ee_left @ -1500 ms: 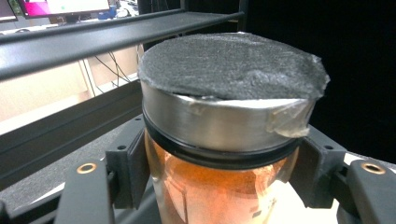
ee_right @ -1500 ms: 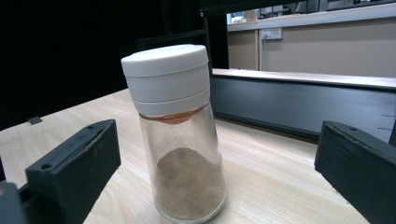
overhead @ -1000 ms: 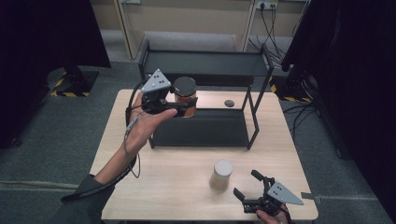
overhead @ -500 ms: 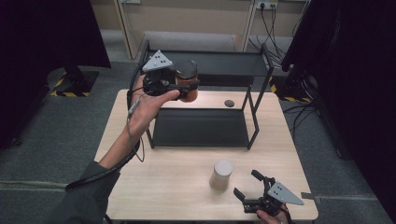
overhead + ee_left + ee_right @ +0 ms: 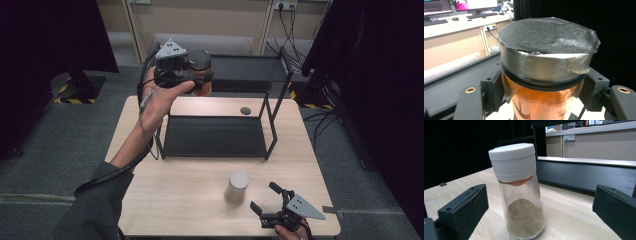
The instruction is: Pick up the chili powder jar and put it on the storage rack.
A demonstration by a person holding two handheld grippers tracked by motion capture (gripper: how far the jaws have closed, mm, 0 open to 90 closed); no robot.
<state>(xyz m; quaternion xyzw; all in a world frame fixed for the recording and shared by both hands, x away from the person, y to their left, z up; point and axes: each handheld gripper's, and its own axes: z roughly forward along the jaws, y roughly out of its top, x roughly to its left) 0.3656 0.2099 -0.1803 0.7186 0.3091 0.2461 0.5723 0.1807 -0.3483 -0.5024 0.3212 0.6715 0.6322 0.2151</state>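
We hold the jar high in our left gripper, up at the level of the rack's top shelf, at its left end and well above the table. In the left gripper view the black jaws clamp on the jar's amber body just under the lid, one pad on each side.

We judge it a stiff, fairly weighty thing: see-through amber walls, probably glass or hard plastic, so smooth and likely slippery under the pads. The metal-looking lid band is wider than the body, so a grip just below that band is a sound one, since the lid's edge would catch on the jaws if the jar slid. A dark foam-like pad covers the lid top, and a strip of clear tape sticks out at its right. We would set it down gently, as a knock on the shelf could crack it.

Our right gripper waits low at the table's near edge, jaws wide apart, nothing between them. The shaker stands just ahead of it, white cap, clear body, brown powder in the bottom.

No brand, label or writing can be read on jar or shaker. A small dark disc lies on the table behind the rack.
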